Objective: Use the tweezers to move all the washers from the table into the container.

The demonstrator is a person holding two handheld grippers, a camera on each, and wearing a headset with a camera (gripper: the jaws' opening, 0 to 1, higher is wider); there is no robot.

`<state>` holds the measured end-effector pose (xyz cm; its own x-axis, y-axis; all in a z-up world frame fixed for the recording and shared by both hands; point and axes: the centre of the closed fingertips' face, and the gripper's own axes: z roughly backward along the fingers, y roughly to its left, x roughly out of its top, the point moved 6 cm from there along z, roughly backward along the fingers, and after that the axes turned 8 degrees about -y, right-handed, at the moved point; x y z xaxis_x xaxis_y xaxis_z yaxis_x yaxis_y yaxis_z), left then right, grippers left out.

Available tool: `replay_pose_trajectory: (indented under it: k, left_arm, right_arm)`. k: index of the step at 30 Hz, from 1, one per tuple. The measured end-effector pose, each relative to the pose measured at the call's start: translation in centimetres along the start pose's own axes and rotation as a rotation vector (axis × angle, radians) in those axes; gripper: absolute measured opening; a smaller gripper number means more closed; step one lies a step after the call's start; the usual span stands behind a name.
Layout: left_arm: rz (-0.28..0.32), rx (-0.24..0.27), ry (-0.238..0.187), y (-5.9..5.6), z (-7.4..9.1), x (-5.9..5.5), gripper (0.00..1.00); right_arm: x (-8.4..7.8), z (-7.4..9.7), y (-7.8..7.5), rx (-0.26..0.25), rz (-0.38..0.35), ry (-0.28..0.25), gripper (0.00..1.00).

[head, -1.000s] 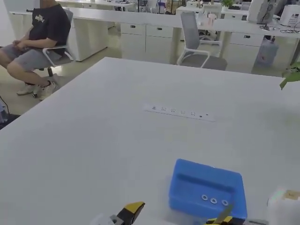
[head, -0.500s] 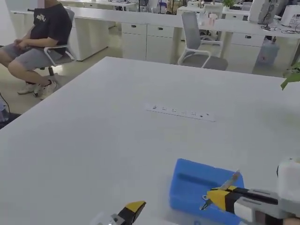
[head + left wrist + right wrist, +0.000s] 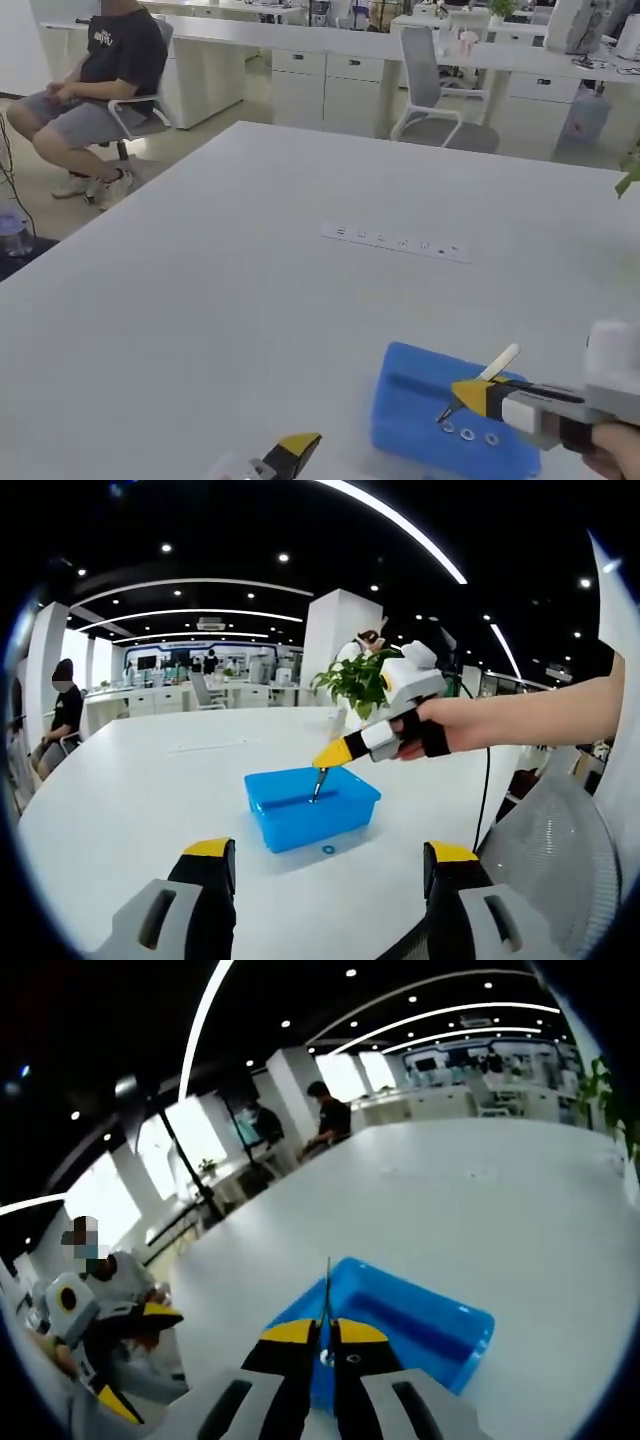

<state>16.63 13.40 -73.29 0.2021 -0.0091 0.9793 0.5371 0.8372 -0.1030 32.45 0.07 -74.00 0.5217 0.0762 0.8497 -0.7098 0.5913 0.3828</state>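
bottom of left gripper view: left gripper [image 3: 330,860], jaws spread wide, nothing between them. just above, centre-low in that frame: one washer [image 3: 328,849] flat on the table [image 3: 200,300], just beside the near wall of the blue container [image 3: 312,805], not touching it as far as can be told.

lower right of head view: right gripper [image 3: 478,397] clamped on the tweezers [image 3: 497,362], yellow jaws pressed together around the shaft. long axis of tweezers slanting from upper right down to lower left, tip inside the container's outline, above three washers [image 3: 467,433] in a row on its floor. cannot tell whether anything is pinched in the tip; too small.

judged key relation: loose washer outside the container, on the side toward the left gripper, so down-frame from the tweezer tip in left gripper view and across the near wall. likely needs tip lifted over that wall and brought back toward the left gripper. right gripper the only one with the tool, and the nearer to the job.

farther up the table, mid-frame in head view: a white power strip [image 3: 395,242]. upper left: a seated person [image 3: 100,70], well apart.
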Motion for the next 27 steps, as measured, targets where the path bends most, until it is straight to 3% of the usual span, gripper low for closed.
replay_pose_trajectory:
  k: [9, 14, 27]
  left_arm:
    - [-0.004, 0.002, 0.0, 0.0, 0.0, 0.0, 0.78]
    - [-0.005, 0.0, 0.003, 0.0, 0.0, 0.0, 0.77]
    - [-0.007, 0.0, 0.002, -0.1, 0.1, 0.1, 0.77]
  right_arm:
    - [-0.8, -1.9, -1.3, -0.019, 0.033, 0.065, 0.03]
    - [-0.8, -2.7, -2.0, -0.023, 0.046, 0.072, 0.03]
    - [-1.1, -4.0, -2.5, -0.072, 0.097, 0.127, 0.04]
